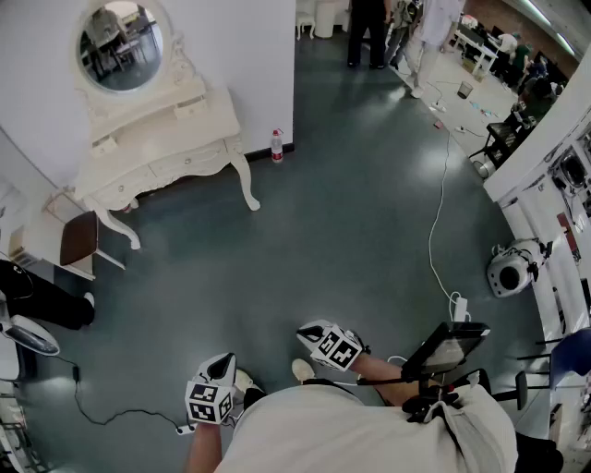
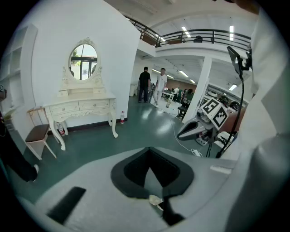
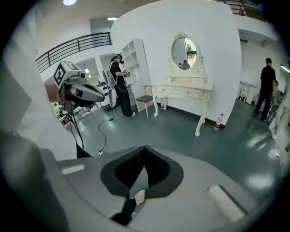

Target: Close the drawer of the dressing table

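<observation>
Closest under the head camera is the person's white shirt (image 1: pixel 369 430) at six o'clock, with both tools just ahead of it: the left gripper (image 1: pixel 220 369) at about seven o'clock and the right gripper (image 1: pixel 309 333) just above the shirt at six. Each one's own view shows its jaws pressed together with nothing between them, so both are clenched and empty, held low over the dark green floor (image 1: pixel 351 203).

The dressing table (image 1: pixel 157 139) stands against the white wall (image 1: pixel 249 46) at ten o'clock in the head view, well apart from both grippers; its front drawers (image 1: pixel 189 159) run under the top. From this far I cannot tell which one stands out; in the left gripper view the fronts look about flush. Its oval mirror (image 1: pixel 120 42) rises at eleven o'clock. At the table's four o'clock a plastic bottle (image 1: pixel 276 145) stands on the floor by the wall corner; at its seven o'clock sits a brown-seated stool (image 1: pixel 78 238). A white cable (image 1: pixel 441 185) trails down the floor at two o'clock; people (image 1: pixel 369 28) stand far off at twelve.

By my reading the task is at its very start: this is the approach, with no contact made and the whole stretch of floor yet to cross. The next move calls for walking toward ten o'clock, keeping clear of bottle and stool, and finding the drawer that is open. Then one gripper goes against its front and pushes straight in; jaws held together should serve well enough for a push.
</observation>
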`<control>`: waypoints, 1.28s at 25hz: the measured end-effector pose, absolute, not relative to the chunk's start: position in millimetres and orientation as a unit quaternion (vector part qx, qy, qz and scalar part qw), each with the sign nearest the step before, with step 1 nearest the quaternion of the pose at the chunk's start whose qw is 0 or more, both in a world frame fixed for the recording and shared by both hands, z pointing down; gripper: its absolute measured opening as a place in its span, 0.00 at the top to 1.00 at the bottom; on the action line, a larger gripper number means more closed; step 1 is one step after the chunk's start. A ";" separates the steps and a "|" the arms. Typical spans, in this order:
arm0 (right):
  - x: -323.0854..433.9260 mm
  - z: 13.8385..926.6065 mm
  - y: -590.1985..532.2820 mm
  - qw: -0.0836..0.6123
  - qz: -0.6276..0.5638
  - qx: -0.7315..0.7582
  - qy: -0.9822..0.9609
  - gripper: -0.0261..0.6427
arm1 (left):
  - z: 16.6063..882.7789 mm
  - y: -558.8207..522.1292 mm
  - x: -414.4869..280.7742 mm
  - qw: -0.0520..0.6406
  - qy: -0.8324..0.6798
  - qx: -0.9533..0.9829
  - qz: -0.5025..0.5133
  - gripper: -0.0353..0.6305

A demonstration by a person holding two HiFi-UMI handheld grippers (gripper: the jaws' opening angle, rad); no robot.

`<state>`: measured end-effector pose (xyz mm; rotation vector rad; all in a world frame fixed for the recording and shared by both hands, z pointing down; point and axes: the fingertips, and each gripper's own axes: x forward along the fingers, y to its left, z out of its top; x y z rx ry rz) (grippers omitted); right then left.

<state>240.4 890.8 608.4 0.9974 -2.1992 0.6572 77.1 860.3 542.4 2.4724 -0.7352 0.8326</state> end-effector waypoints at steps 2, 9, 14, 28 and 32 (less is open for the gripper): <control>235.3 600.3 878.0 0.308 0.252 0.393 -0.829 0.97 | 534.6 844.7 74.9 0.201 -0.260 0.897 0.295 0.94; 161.5 563.6 823.0 0.306 0.210 0.389 -0.843 0.97 | 501.6 802.9 5.1 0.200 -0.290 0.903 0.246 0.94; 82.3 553.5 789.7 0.305 0.186 0.398 -0.845 0.97 | 518.1 792.7 -102.4 0.219 -0.319 0.891 0.237 0.94; -25.7 548.6 713.9 0.281 0.184 0.420 -0.843 0.95 | 544.2 719.0 -230.8 0.233 -0.350 0.880 0.221 0.94; -16.2 556.9 658.4 0.278 0.195 0.408 -0.848 0.96 | 546.1 665.3 -214.0 0.230 -0.353 0.880 0.218 0.94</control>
